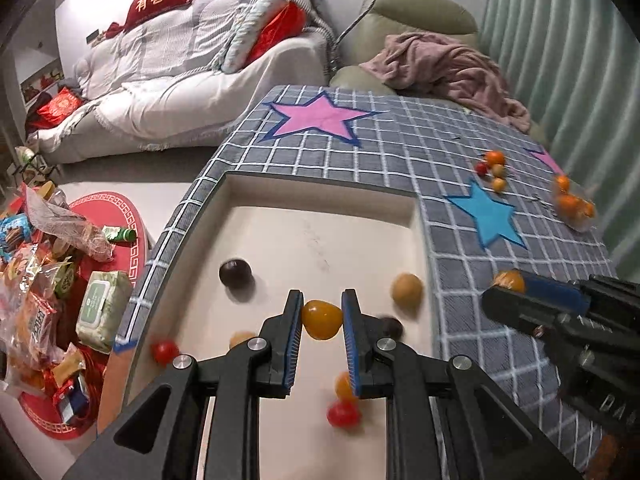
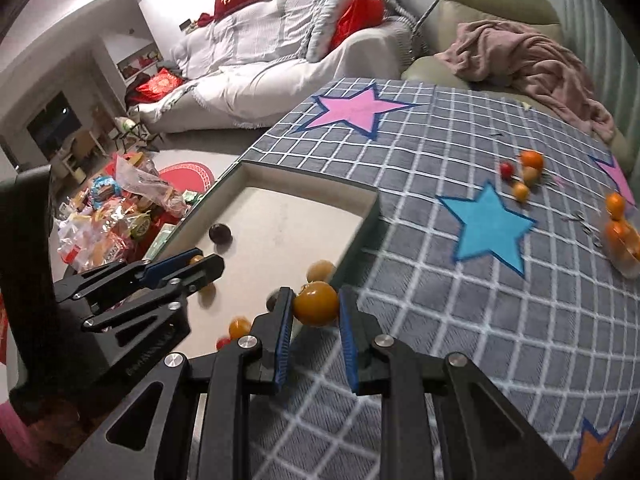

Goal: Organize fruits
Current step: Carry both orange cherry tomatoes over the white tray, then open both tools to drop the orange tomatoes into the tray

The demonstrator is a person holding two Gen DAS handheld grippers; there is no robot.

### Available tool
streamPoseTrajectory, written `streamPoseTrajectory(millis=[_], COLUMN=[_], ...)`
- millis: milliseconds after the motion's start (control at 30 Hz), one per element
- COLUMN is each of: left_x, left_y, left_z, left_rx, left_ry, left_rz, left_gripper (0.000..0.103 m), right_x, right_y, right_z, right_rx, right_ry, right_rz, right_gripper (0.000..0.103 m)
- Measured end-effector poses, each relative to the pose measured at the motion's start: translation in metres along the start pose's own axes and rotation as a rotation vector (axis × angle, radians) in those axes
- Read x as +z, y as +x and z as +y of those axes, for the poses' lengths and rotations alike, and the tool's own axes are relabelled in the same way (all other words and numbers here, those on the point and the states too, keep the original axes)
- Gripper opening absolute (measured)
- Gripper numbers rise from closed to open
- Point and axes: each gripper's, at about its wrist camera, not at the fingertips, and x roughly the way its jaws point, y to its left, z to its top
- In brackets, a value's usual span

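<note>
Left gripper (image 1: 321,314): blue-padded fingers (image 1: 295,332) closed on a yellow-orange fruit (image 1: 322,319), held above the floor of the cream tray (image 1: 320,196). Right gripper (image 2: 315,306): fingers (image 2: 285,332) clamped on an orange fruit (image 2: 316,303), poised over the tray's near right edge where it meets the checked cloth (image 2: 460,320).

The left wrist view shows the tray interior most fully. Loose in it: one dark round fruit (image 1: 235,274) near the left wall, one tan fruit (image 1: 407,289) by the right wall, two red fruits (image 1: 165,351) (image 1: 343,414), one small orange fruit (image 1: 345,386) partly behind the right finger, one tan piece (image 1: 241,338) behind the left finger, and one dark piece (image 1: 390,326) beside the right finger. That makes seven, several blurred. This view also shows the right gripper (image 1: 505,285) from the side, over the cloth just right of the tray.

The right wrist view shows the left gripper (image 2: 200,262) from the side over the tray, and alone shows an orange star (image 2: 596,444) at the cloth's near right corner.

On the cloth, far right, well apart from the tray: a loose cluster of four fruits (image 2: 524,174), one orange, one red, two tan-yellow. Beyond it, a clear bag (image 2: 624,240) holds orange fruits; their number cannot be told. One blue star (image 2: 486,224) lies between tray and cluster; a pink star (image 2: 354,110) lies beyond the tray.
</note>
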Motion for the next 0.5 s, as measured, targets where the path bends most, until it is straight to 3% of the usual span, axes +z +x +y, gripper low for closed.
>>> streamPoseTrajectory(millis=[200, 500], left_x=[0.023, 0.039], left_y=[0.038, 0.088], left_z=[0.007, 0.015], left_rx=[0.035, 0.067], left_ry=[-0.021, -0.032], left_rz=[0.070, 0.151], left_gripper=[0.021, 0.021], right_x=[0.029, 0.042], right_y=[0.045, 0.096], right_z=[0.002, -0.005], right_rx=[-0.003, 0.001], right_ry=[-0.035, -0.063], right_rz=[0.034, 0.116], right_gripper=[0.025, 0.025])
